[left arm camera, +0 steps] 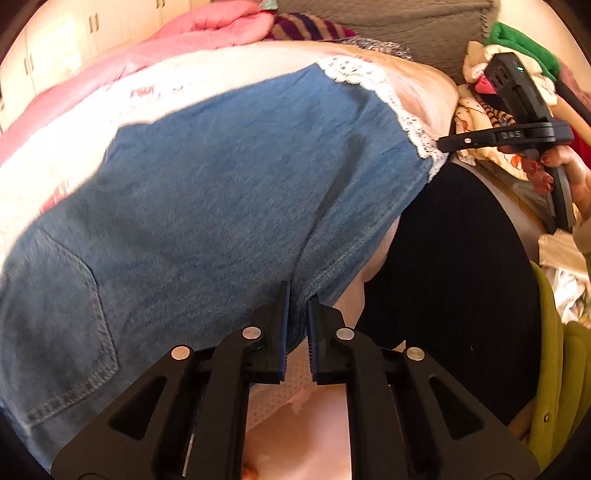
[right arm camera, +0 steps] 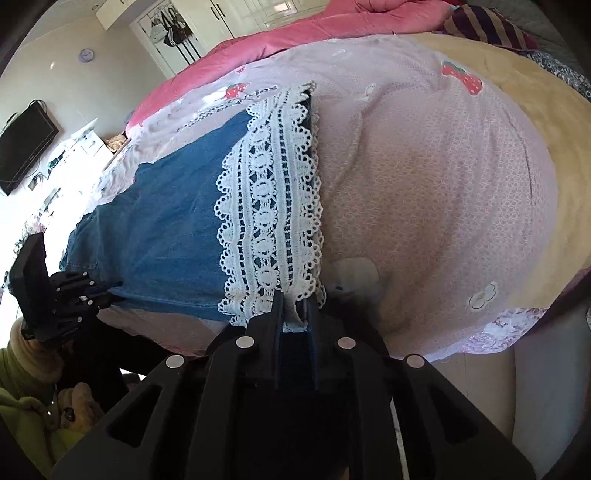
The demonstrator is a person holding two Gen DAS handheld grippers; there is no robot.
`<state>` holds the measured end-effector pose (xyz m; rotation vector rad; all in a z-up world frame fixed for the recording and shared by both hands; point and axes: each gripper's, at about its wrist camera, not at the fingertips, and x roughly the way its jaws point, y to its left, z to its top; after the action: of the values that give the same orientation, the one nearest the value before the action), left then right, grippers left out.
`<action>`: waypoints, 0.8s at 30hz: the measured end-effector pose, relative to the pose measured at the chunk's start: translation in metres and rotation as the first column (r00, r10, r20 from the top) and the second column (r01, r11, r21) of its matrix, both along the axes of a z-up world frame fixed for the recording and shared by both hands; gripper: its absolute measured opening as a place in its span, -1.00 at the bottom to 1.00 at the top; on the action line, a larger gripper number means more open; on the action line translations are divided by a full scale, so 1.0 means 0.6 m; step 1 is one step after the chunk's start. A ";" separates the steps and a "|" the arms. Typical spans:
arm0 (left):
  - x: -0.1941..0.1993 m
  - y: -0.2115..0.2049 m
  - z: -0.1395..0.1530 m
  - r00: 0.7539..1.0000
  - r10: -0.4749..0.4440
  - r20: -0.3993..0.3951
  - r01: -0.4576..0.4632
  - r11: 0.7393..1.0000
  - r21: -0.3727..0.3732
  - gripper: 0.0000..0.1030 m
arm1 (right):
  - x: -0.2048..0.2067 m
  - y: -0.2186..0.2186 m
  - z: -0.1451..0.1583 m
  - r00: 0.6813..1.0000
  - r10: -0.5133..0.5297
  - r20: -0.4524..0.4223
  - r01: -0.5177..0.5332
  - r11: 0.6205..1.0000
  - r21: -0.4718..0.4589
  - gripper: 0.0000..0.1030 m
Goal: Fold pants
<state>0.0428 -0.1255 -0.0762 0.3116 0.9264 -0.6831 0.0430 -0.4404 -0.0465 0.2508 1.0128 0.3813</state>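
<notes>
Two hand-held grippers work over one pair of denim pants (left arm camera: 221, 192) spread flat on a bed. The left hand-held gripper (left arm camera: 298, 295) sits at the pants' near seam edge, its jaws nearly pressed together with a thin gap; whether they pinch denim I cannot tell. The right hand-held gripper (right arm camera: 295, 301) stands slightly spread at the near corner of the white lace hem (right arm camera: 269, 206), fabric lying between its jaws, apparently not squeezed. One back pocket (left arm camera: 62, 295) shows by the left gripper. The pants rest on a pale strawberry-print sheet (right arm camera: 443, 184); a pink quilt (right arm camera: 332, 29) lies beyond. Letters on the right gripper's body read roughly "DAS".
</notes>
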 end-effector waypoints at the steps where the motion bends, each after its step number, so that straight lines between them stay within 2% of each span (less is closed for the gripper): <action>1: -0.001 0.002 0.004 1.000 -0.001 -0.005 0.001 1.000 -0.016 -0.89 | -0.001 -0.002 0.005 1.000 0.001 -0.004 -0.001 1.000 -0.006 -0.48; 2: -0.003 0.005 0.009 1.000 -0.002 -0.012 0.002 1.000 -0.031 -0.83 | -0.003 -0.005 0.012 1.000 -0.003 0.006 0.003 1.000 -0.016 -0.38; 3: -0.006 0.009 0.019 1.000 0.001 -0.019 -0.002 0.999 -0.040 -0.57 | -0.006 -0.010 0.024 1.000 -0.010 0.023 0.011 1.000 -0.022 -0.36; 4: -0.011 0.014 0.033 1.000 0.000 -0.014 0.000 0.998 -0.056 -0.14 | -0.007 -0.016 0.037 0.999 -0.020 0.044 0.020 1.000 -0.018 -0.32; 5: -0.015 0.020 0.051 1.000 -0.004 -0.001 0.004 0.997 -0.083 0.01 | -0.008 -0.022 0.050 0.997 -0.030 0.070 0.031 0.999 -0.007 -0.18; 6: -0.015 0.027 0.074 1.000 -0.003 0.020 0.005 0.994 -0.112 0.13 | -0.004 -0.029 0.067 0.994 -0.046 0.104 0.046 0.999 0.005 0.00; 8: -0.001 0.038 0.112 0.998 0.020 0.058 -0.011 0.989 -0.150 0.28 | 0.011 -0.028 0.086 0.989 -0.052 0.137 0.051 0.999 0.011 0.15; 9: 0.018 0.043 0.130 0.995 0.047 0.087 -0.033 0.987 -0.156 0.43 | 0.027 -0.023 0.093 0.988 -0.050 0.149 0.049 0.999 0.010 0.21; 10: 0.039 0.045 0.140 0.991 0.074 0.114 -0.058 0.989 -0.136 0.47 | 0.043 -0.017 0.097 0.987 -0.046 0.155 0.046 0.999 0.006 0.24; 11: 0.073 0.045 0.145 0.984 0.109 0.138 -0.096 0.991 -0.095 0.47 | 0.066 -0.009 0.100 0.986 -0.044 0.163 0.044 0.999 0.003 0.30; 13: 0.131 0.049 0.142 0.978 0.162 0.130 -0.155 0.986 -0.058 0.47 | 0.100 0.006 0.102 0.985 -0.043 0.168 0.044 0.999 -0.004 0.32; 16: 0.229 0.063 0.117 0.970 0.241 0.023 -0.240 0.970 -0.040 0.47 | 0.159 0.018 0.099 0.986 -0.040 0.161 0.039 0.999 0.008 0.36; 20: 0.293 0.069 0.076 0.961 0.262 -0.088 -0.265 0.964 -0.031 0.46 | 0.222 0.026 0.084 0.991 -0.055 0.120 0.054 0.998 0.014 0.37; 21: 0.305 0.074 0.064 0.954 0.271 -0.127 -0.279 0.959 -0.049 0.39 | 0.236 0.028 0.077 0.993 -0.049 0.109 0.047 0.999 0.016 0.37; 22: 0.314 0.078 0.053 0.947 0.269 -0.176 -0.286 0.955 -0.075 0.15 | 0.243 0.029 0.072 0.994 -0.047 0.101 0.045 0.999 0.018 0.37; 23: 0.319 0.081 0.045 0.940 0.267 -0.213 -0.293 0.951 -0.099 0.02 | 0.252 0.032 0.065 0.995 -0.043 0.092 0.042 0.999 0.014 0.37; 24: 0.320 0.082 0.041 0.939 0.262 -0.224 -0.292 0.950 -0.109 -0.21 | 0.256 0.035 0.060 0.996 -0.032 0.086 0.031 0.999 0.014 0.37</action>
<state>0.2350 -0.0766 -0.0513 -0.0194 1.0899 -0.5215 0.1966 -0.4193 -0.0105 0.2593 0.9213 0.3670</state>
